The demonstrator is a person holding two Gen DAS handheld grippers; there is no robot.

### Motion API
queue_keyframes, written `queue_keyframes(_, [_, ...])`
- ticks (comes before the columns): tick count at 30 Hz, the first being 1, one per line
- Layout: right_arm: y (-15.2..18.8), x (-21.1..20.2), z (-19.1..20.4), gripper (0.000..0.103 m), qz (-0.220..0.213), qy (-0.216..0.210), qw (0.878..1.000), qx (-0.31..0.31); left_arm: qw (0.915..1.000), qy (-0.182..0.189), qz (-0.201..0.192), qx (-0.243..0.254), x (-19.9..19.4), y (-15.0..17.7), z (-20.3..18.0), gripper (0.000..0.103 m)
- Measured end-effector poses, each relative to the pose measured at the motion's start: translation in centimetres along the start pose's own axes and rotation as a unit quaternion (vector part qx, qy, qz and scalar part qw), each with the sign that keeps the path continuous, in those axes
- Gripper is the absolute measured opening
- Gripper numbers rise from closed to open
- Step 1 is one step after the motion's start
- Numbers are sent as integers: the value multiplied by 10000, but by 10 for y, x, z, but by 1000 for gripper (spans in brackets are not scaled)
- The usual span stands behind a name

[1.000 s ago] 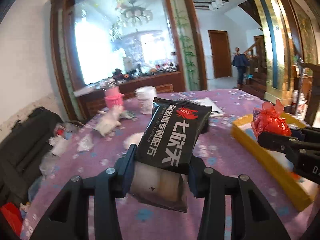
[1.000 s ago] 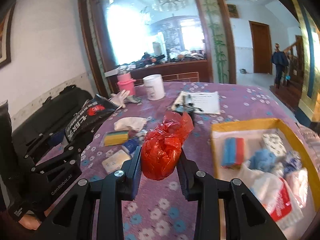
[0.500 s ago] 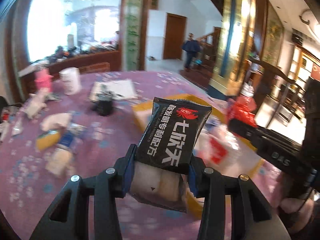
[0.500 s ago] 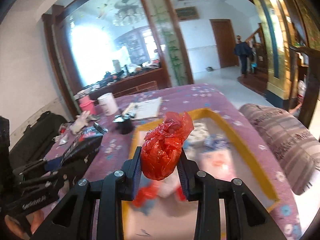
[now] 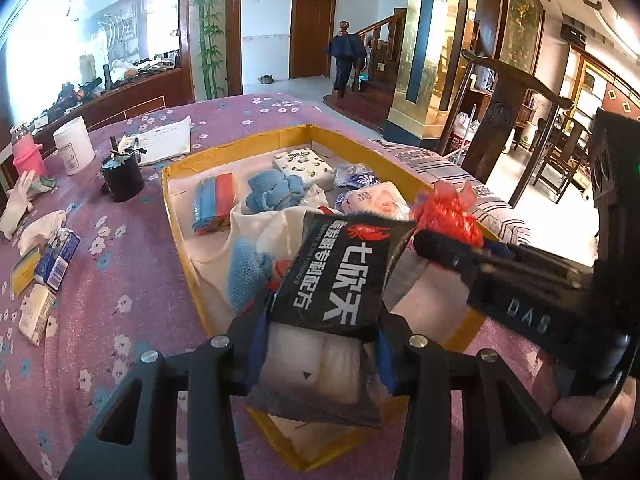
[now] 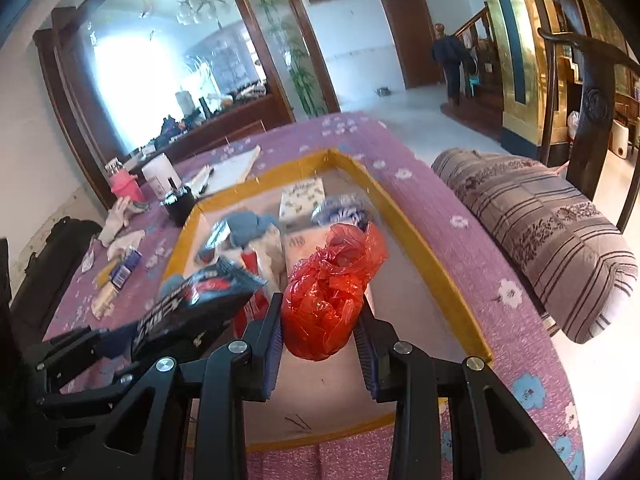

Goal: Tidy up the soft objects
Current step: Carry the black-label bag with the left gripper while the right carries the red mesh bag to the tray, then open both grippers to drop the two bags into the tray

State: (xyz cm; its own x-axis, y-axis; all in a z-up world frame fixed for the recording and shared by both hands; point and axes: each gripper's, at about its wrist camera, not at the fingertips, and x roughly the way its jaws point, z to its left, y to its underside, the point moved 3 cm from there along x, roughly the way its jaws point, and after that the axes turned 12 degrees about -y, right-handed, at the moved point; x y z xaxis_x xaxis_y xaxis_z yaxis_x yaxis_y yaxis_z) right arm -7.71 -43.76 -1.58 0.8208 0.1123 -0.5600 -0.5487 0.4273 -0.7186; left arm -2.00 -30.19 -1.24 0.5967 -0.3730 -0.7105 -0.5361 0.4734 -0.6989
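My left gripper (image 5: 318,316) is shut on a black packet (image 5: 340,276) with white lettering, held above the near part of the yellow-rimmed tray (image 5: 172,216). My right gripper (image 6: 320,320) is shut on a crumpled red plastic bag (image 6: 330,296), also over the tray (image 6: 432,268). In the left wrist view the red bag (image 5: 448,216) and the right gripper (image 5: 440,244) sit just right of the packet. From the right wrist camera the black packet (image 6: 192,308) shows at lower left. Several soft things lie in the tray: blue cloths (image 5: 272,192), a patterned tissue pack (image 5: 302,164).
Left of the tray on the purple flowered tablecloth (image 5: 120,264) lie small packs (image 5: 56,260), a white glove (image 5: 20,200), a black pot (image 5: 120,174), a white tub (image 5: 74,144) and a pink bottle (image 5: 28,156). A striped cushion (image 6: 540,236) on a chair lies to the right.
Both grippers swung to the right and slightly down, from over the cluttered tablecloth to above the yellow tray, each still gripping its object.
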Motion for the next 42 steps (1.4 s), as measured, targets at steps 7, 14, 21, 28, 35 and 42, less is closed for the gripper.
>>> queue_keyframes(7, [2, 14, 2, 36, 314, 112, 9994, -103, 9998, 45, 140, 146, 13, 2, -7, 44])
queue_keyframes(14, [2, 20, 4, 41, 389, 150, 9991, -124, 9998, 84, 51, 177, 11, 6, -4, 45])
queue_keyframes(21, [2, 13, 12, 71, 319, 295, 9987, -273, 9997, 173, -78, 133, 5, 4, -3, 71])
queue_keyframes(28, [-2, -7, 18, 73, 94, 403, 9983, -406, 9990, 112, -390, 164, -11, -1, -2, 74])
queue_keyframes(35, [-11, -39, 38, 78, -472, 721, 9940, -671, 9986, 186, -484, -37, -34, -11, 16, 74])
queue_keyframes(42, [-22, -53, 70, 80, -752, 284, 9952, -562, 9975, 90, -645, -281, -61, -12, 63, 75])
